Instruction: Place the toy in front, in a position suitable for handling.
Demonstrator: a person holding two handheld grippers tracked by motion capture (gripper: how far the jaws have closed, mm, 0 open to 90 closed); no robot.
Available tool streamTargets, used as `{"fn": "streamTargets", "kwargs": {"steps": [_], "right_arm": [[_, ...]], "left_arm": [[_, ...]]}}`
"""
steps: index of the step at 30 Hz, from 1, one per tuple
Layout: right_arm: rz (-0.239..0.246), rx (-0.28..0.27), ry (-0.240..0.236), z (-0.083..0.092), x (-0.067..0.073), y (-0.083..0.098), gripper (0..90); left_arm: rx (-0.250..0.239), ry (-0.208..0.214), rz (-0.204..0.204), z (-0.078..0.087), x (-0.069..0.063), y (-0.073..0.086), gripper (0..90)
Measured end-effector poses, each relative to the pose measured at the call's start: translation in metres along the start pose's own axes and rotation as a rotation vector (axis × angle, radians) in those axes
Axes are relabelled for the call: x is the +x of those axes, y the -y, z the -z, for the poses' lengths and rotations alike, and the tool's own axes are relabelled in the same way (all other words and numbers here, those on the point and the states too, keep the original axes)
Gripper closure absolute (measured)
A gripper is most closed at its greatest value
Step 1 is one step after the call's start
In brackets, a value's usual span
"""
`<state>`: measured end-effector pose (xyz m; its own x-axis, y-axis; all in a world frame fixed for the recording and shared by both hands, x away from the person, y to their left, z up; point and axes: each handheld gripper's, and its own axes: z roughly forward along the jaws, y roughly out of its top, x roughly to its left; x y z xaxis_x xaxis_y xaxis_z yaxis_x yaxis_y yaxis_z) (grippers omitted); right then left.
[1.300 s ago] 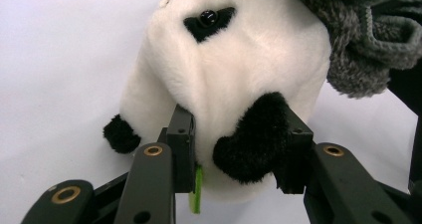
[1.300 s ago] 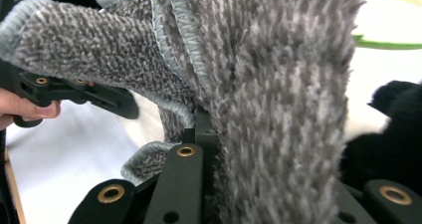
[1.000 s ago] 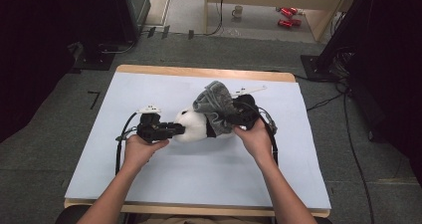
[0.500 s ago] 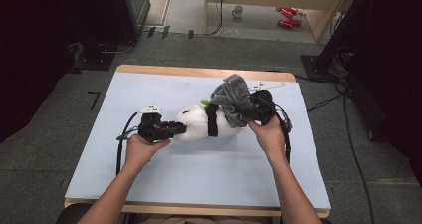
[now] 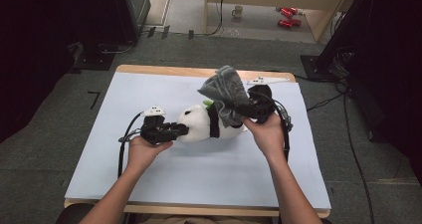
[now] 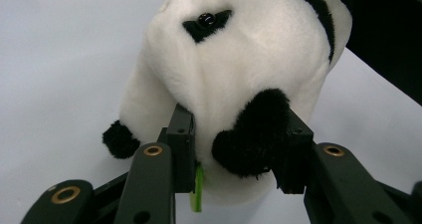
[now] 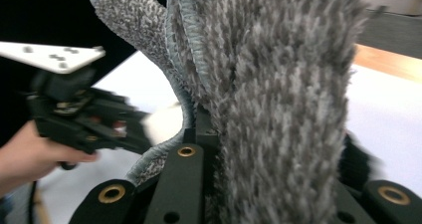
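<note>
where the grey cloth (image 7: 278, 99) drapes over the right tongs (image 5: 251, 107), it hides their jaws almost wholly; in the right gripper view only the lower black links show, clamped shut on the shaggy fabric, whose top runs off the frame. the left tongs (image 5: 180, 130) lie low on the tabletop (image 5: 199, 179), their jaws pressed on the plush panda (image 5: 206, 124) at one end, a black ear caught beside one pad (image 6: 293, 154) in the left gripper view; a green tag peeks out beneath, its print too small to read. the panda lies on its side near the middle of the tabletop, its far end tucked under the lifted cloth, so that part cannot be made out. both forearms enter from the near edge. the tabletop is a pale blue-white sheet over a wooden board, its rim showing at the back. beyond it lies grey carpet with cables (image 5: 358, 149) trailing at the right, dark equipment either side, then a mug (image 5: 238, 11) and red objects (image 5: 287, 16) on the floor under a wooden bench, blurred by distance.
</note>
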<state>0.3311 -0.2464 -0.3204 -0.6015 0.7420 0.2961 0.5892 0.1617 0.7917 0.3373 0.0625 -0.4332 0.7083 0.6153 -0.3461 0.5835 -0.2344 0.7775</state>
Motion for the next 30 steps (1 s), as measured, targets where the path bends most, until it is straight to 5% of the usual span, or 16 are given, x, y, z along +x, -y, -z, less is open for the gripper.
{"fn": "streamTargets", "kwargs": {"steps": [13, 19, 27, 30], "right_arm": [[0.002, 0.106, -0.191, -0.067, 0.045, 0.017, 80.0], [0.017, 0.158, -0.157, -0.091, 0.038, 0.032, 79.8], [0.059, 0.196, -0.051, -0.075, 0.023, 0.028, 79.7], [0.065, 0.216, 0.073, -0.063, 0.004, 0.029, 79.8]], "left_arm": [[-0.020, -0.036, -0.041, -0.004, -0.018, 0.001, 60.5], [-0.001, -0.042, -0.056, -0.006, -0.017, 0.002, 60.7], [0.015, -0.040, -0.044, -0.005, -0.009, 0.002, 60.9], [0.013, -0.022, -0.017, -0.003, -0.002, 0.002, 60.9]]}}
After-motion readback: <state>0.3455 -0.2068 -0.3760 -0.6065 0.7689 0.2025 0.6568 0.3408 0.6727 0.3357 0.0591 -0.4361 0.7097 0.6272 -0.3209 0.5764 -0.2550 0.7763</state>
